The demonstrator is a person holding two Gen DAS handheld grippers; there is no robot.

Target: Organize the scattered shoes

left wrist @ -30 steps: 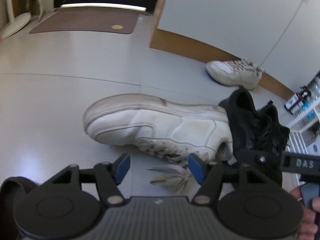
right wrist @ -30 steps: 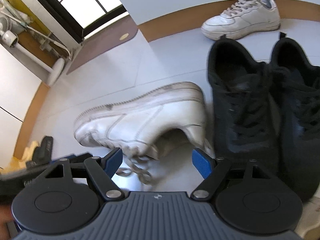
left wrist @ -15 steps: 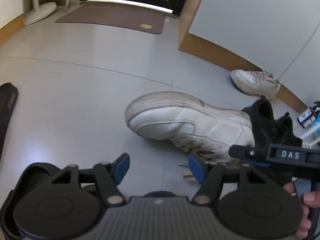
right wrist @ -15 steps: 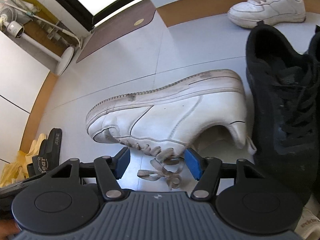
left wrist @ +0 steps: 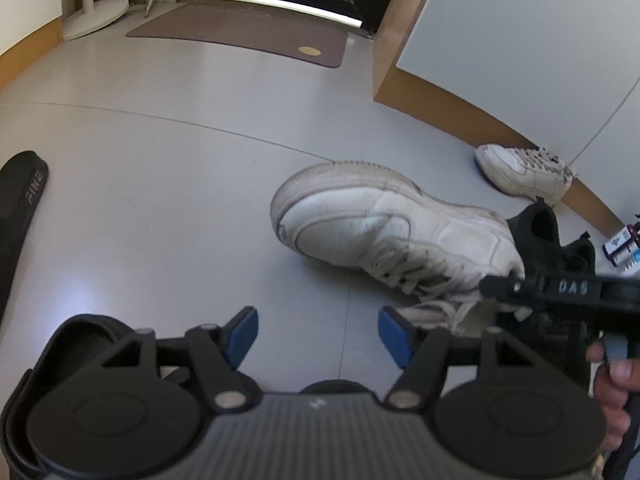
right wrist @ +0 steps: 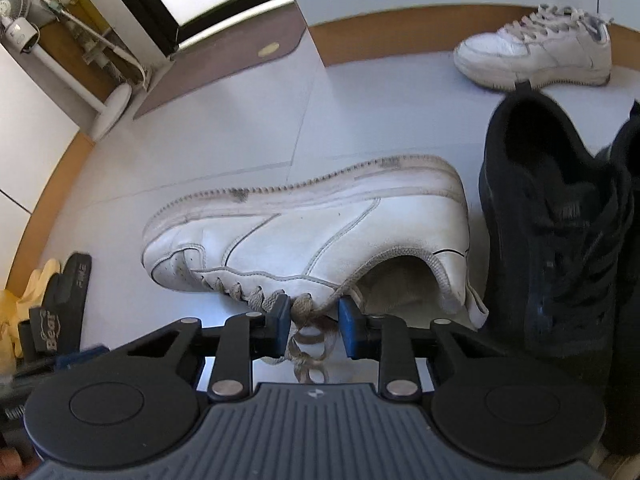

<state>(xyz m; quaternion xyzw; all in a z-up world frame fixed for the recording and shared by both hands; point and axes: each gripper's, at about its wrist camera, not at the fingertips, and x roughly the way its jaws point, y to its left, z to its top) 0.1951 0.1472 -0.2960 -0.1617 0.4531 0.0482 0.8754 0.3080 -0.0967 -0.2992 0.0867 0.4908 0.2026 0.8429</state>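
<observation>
A worn white sneaker (right wrist: 320, 232) lies on its side on the grey floor, sole away from me and laces toward me. My right gripper (right wrist: 314, 320) is closing on its lace knot (right wrist: 306, 308), which sits between the blue pads and touches them. In the left wrist view the same white sneaker (left wrist: 392, 232) lies ahead to the right. My left gripper (left wrist: 318, 332) is open over bare floor, nothing between its fingers. The matching white sneaker (right wrist: 536, 56) stands upright by the far baseboard.
A pair of black sneakers (right wrist: 560, 216) stands right beside the white sneaker's heel. Black slides (left wrist: 20, 200) lie at the left, one (left wrist: 80, 340) under my left gripper. A brown doormat (left wrist: 240, 34) and fan base (left wrist: 96, 20) lie by the door.
My right gripper moved in toward the sneaker's laces and its jaws narrowed around the knot. My left gripper drew back and left from the sneaker, staying open.
</observation>
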